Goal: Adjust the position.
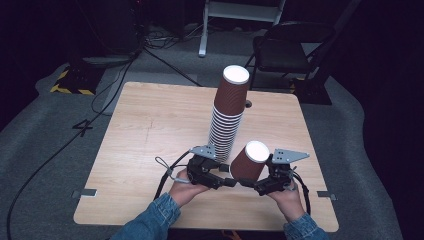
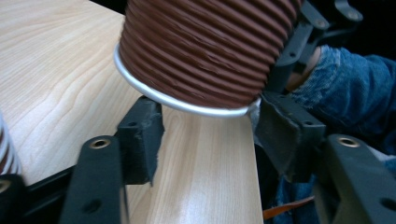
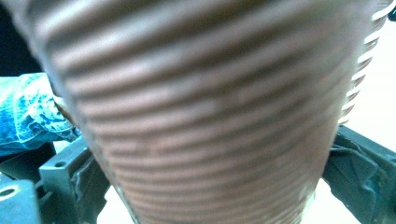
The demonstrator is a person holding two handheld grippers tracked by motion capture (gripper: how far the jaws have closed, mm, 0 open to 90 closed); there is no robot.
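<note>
While the right gripper (image 1: 261, 184) clamps the ribbed brown paper cup (image 1: 249, 161) upside-down above the table's (image 1: 150, 120) near edge, the left gripper (image 1: 231, 182) pinches its rolled rim, so this light, crushable cup wants gentle side pressure, with open tabletop left of the tall cup stack (image 1: 227, 112).

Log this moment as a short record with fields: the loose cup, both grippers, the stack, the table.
loose cup: one brown ribbed paper cup, upside down and tilted, held off the table
right gripper: shut on the cup's sides, near the rim
left gripper: jaws either side of the cup's white rim; whether the pads touch it cannot be told
stack: tall stack of upside-down cups, standing behind the left gripper
table: light wood
</note>
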